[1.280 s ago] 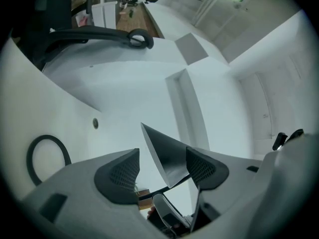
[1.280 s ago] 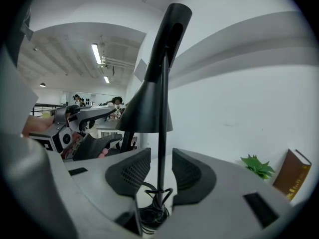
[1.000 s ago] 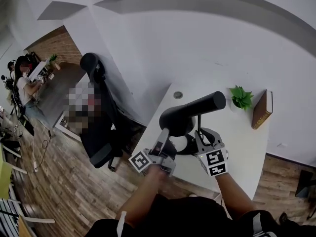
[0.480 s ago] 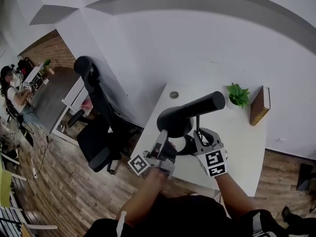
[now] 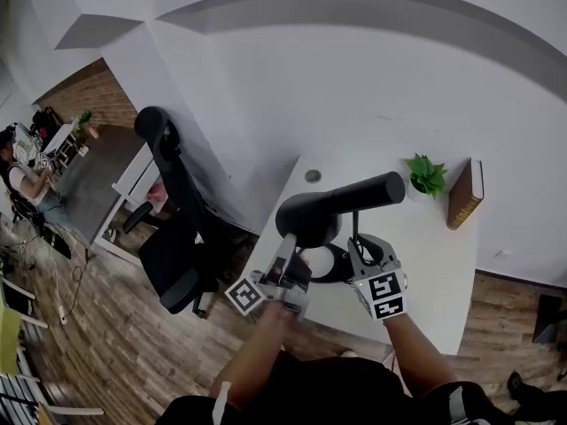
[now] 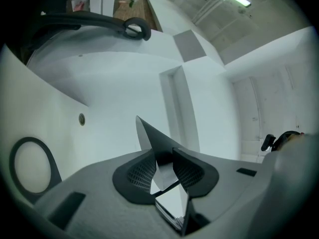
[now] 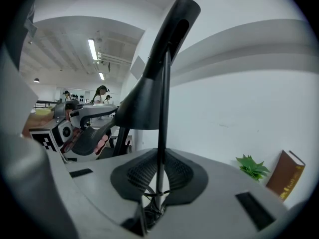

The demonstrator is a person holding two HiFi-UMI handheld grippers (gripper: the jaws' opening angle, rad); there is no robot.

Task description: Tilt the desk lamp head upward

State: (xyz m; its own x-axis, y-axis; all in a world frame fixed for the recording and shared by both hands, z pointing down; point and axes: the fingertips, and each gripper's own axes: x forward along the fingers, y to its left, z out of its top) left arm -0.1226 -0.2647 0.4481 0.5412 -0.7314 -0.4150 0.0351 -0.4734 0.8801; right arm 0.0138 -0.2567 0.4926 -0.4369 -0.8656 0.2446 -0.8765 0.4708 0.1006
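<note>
A black desk lamp stands on the white desk. Its cone head hangs low, and a thick tube runs from it up to the right. My left gripper is under the head. In the left gripper view my left gripper is shut on the thin rim of the lamp head. My right gripper is beside the ring base. In the right gripper view my right gripper is shut on the thin upright stem, with the lamp head up to the left.
A small green plant and an upright brown book stand at the desk's far right. A round cable grommet sits near the far left corner. A black office chair stands left of the desk. A white wall is behind it.
The lamp head and my left gripper under it have shifted slightly left and down. My right gripper keeps its hold on the stem.
</note>
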